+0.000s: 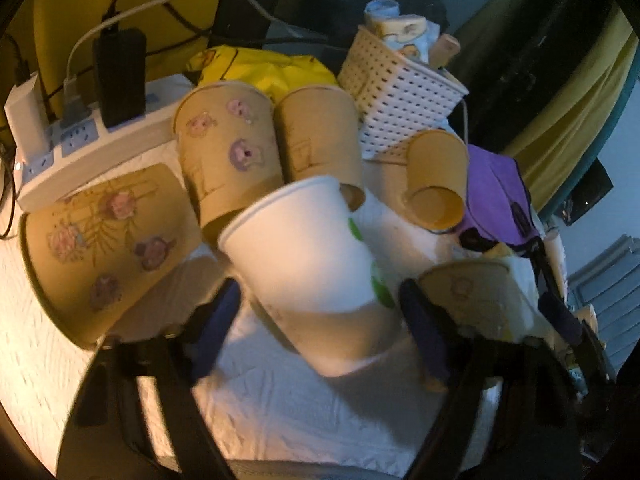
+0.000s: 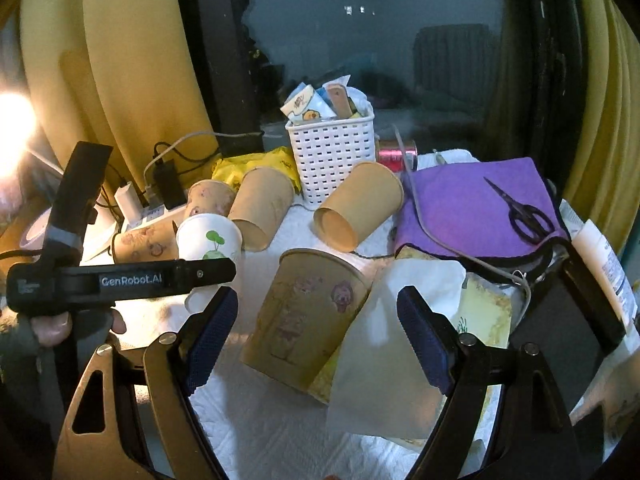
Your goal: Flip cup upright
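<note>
Left wrist view: the white paper cup (image 1: 316, 264) lies tilted at frame centre between the left gripper (image 1: 320, 300)'s open jaws, closed base toward upper left, mouth toward lower right. The right gripper (image 2: 320, 312), also open, frames a brown floral cup (image 2: 304, 316).

A home room – curtains (image 2: 120, 60), power strip (image 1: 80, 152), snack basket (image 2: 332, 152).

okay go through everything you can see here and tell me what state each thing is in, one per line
White cup: tilted, between the open left claw fingers.
Floral brown cup: upside down, before the open right claw.
Plain brown cup: on its side.
Scissors: closed, on purple cloth.
White basket: upright, full.
</note>
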Demonstrator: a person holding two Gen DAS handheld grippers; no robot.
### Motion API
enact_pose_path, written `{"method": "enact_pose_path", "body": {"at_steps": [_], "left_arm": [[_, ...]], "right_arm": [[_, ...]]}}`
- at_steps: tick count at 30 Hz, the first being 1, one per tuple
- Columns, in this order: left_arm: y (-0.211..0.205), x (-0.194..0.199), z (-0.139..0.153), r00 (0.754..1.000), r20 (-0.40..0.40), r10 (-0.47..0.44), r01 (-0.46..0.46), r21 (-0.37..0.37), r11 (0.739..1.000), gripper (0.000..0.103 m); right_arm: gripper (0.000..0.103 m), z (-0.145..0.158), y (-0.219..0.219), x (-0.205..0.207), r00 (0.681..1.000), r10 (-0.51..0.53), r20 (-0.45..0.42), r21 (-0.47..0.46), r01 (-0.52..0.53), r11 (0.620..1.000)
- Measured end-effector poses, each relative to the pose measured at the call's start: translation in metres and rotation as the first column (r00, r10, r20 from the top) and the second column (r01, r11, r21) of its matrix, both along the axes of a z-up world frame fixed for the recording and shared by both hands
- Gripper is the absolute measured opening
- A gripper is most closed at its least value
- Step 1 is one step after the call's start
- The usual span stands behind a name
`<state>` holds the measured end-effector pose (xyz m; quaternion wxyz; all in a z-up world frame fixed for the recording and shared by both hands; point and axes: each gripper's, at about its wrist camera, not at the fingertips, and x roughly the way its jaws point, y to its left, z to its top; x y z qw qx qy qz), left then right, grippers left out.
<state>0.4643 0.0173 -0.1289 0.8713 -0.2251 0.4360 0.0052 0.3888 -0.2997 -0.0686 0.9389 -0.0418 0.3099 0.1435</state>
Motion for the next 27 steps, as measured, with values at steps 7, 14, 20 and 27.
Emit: {"method": "enact_pose_path", "body": {"at_steps": [7,14,20,27], "left_arm": [[0.002,-0.006,0.004,1.0,0.0,-0.023,0.023,-0.025,0.999,0.066],[-0.005,-0.039,0.021,0.996,0.041,-0.08,0.082,-0.034,0.996,0.065],[-0.007,-0.086,0.032,0.992,0.061,-0.114,0.114,0.005,0.993,0.065],[-0.007,-0.141,0.038,0.987,0.084,-0.137,0.133,0.053,0.99,0.065]], "right_arm": [[0.085,0.004,0.002,-0.006,1.0,-0.004,0.0,-0.006,0.004,1.0],[0.085,0.013,0.004,-0.029,1.0,-0.01,0.0,-0.003,0.01,1.0],[0.085,0.021,0.013,-0.057,1.0,-0.005,0.009,-0.01,0.005,1.0],[0.085,0.027,0.026,-0.089,1.0,0.01,0.004,-0.013,-0.01,1.0]]}}
